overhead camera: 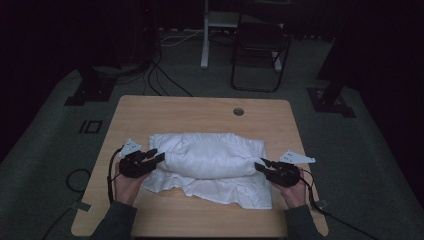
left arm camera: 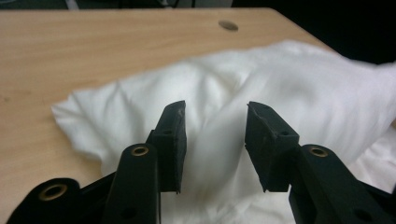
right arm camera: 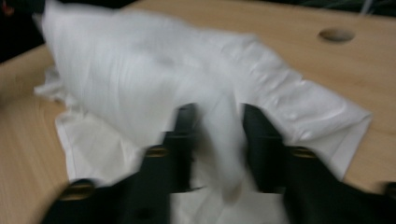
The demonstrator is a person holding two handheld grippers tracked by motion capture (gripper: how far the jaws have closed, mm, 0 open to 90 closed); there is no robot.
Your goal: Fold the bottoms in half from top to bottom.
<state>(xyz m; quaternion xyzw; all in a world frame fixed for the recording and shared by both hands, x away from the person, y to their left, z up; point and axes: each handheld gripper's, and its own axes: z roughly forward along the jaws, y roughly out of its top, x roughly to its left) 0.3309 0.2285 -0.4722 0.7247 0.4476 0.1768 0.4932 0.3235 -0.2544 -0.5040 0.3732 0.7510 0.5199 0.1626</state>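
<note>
White cloth point(overhead camera: 210, 160) lies bunched on wooden table point(overhead camera: 200, 110); chair point(overhead camera: 260, 45) stands beyond.

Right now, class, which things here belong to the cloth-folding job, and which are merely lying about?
Belonging to the job:
white cloth, bunched on the table
left gripper, jaws apart at its left end
right gripper, jaws apart at its right end

Lying about:
folding chair beyond the table
cables on the floor

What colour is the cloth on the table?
White, plain; the cloth shows best in the left gripper view.
</note>
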